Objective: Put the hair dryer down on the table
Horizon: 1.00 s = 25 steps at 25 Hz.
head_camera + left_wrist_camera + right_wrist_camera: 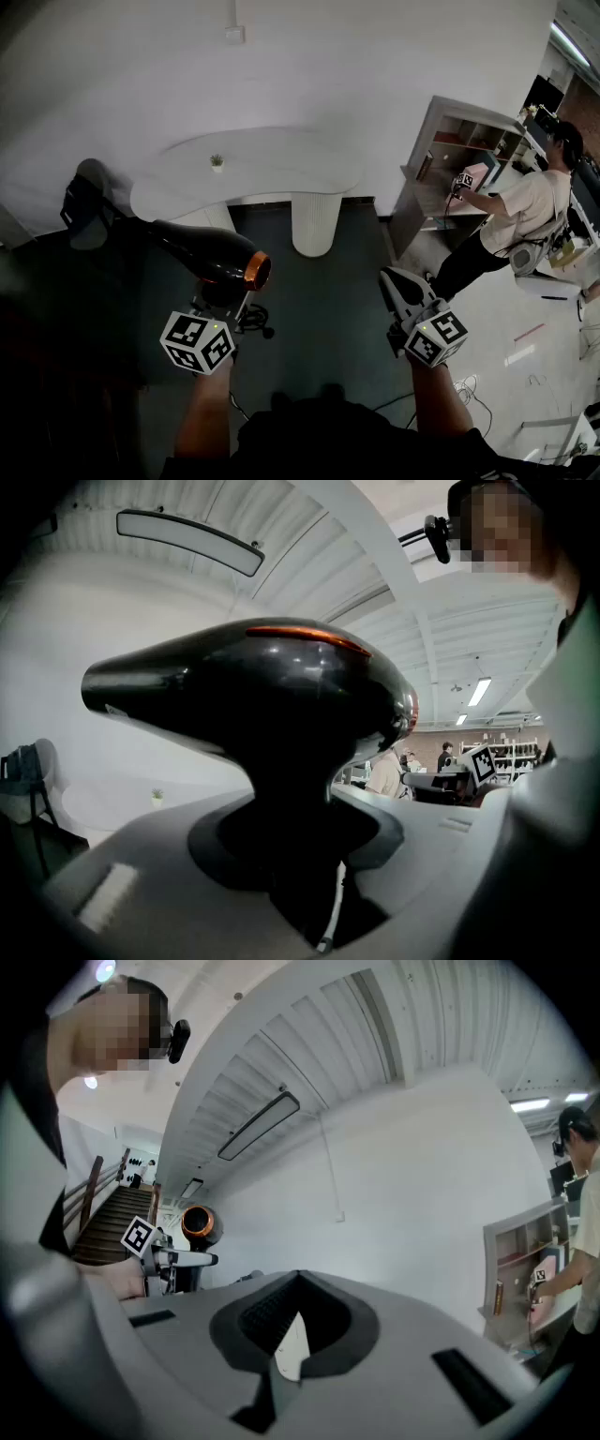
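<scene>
Well, had the hair dryer (211,253) clamped by its handle in the left fingers (131,855), body riding just above them, long axis level with the nozzle aimed off left. Saw the desk (281,164) well ahead of those fingers, dryer nowhere near touching it. Had the right fingers (441,1335) pinched together on nothing, off beside.
</scene>
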Tool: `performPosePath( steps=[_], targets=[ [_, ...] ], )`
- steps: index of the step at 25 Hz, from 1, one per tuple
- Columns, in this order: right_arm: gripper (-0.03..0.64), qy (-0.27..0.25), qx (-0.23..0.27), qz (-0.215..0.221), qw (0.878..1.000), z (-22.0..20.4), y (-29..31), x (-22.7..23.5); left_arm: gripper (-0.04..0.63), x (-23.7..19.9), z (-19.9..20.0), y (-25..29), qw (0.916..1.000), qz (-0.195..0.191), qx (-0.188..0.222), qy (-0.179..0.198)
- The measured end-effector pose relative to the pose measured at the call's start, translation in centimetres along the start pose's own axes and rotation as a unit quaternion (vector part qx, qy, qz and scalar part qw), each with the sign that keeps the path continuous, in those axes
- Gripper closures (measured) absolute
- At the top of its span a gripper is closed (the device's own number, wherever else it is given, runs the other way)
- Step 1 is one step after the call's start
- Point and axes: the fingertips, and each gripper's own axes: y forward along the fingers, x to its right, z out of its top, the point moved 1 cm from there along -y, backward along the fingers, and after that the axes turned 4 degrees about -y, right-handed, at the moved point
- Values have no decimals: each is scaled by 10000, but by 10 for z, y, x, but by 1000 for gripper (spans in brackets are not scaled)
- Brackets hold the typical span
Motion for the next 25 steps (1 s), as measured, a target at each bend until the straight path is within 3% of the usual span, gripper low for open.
performPosePath(
  steps=[13,20,25],
  targets=[
    [606,222,-128,-215,9994,-24,-43,62,422,40,-21,50,9998,3,-208,-8],
    [606,261,77,198,9994,-20,-78,79,422,73,-26,71,9996,27,-248,105],
    [606,422,-18,205,9989,-34,-90,95,422,92,-36,84,9996,7,-286,47]
  ],
)
